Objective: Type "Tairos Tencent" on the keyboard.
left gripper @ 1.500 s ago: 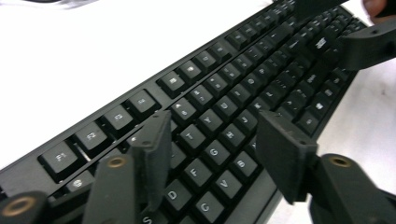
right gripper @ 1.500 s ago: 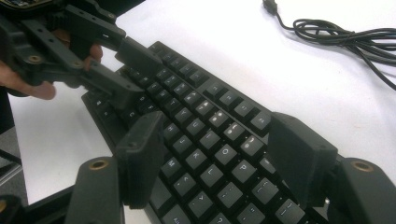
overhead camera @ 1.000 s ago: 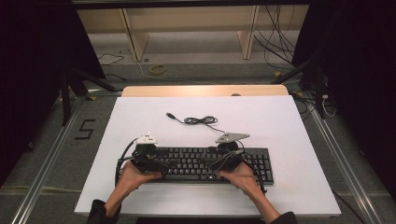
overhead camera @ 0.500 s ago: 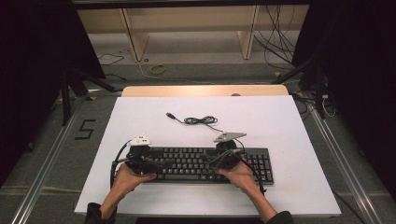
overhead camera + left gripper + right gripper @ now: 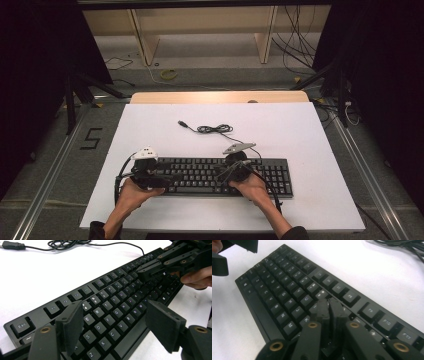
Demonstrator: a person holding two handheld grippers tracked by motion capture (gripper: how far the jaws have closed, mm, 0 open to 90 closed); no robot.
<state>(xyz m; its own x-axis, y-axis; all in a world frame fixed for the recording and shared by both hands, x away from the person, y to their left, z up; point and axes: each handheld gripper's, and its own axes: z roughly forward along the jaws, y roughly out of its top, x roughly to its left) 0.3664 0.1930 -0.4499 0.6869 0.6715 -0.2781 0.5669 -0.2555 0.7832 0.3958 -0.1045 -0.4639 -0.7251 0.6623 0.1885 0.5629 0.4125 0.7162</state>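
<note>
Two grippers sat over the black keyboard point(image 5: 220, 176), left gripper point(image 5: 117, 325) jaws wide apart above its left keys, holding nothing, right gripper point(image 5: 329, 308) jaws just closed, tips together on its middle keys.

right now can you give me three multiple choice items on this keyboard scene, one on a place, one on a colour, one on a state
1. Where does the coiled cable lie?
A. on the white table beyond the keyboard
B. on the keys
C. on the floor

2. What colour is the keyboard?
A. white
B. black
C. red

3. How do the jaws of the right hand-held gripper stand?
A. wide apart
B. closed on the cable
C. shut together over the keys

Answers:
1. A, the high view shows the coil on the white table past the keyboard's far edge.
2. B, its case and keys are black.
3. C, the right gripper view shows both jaws pressed together, nothing between them.
</note>
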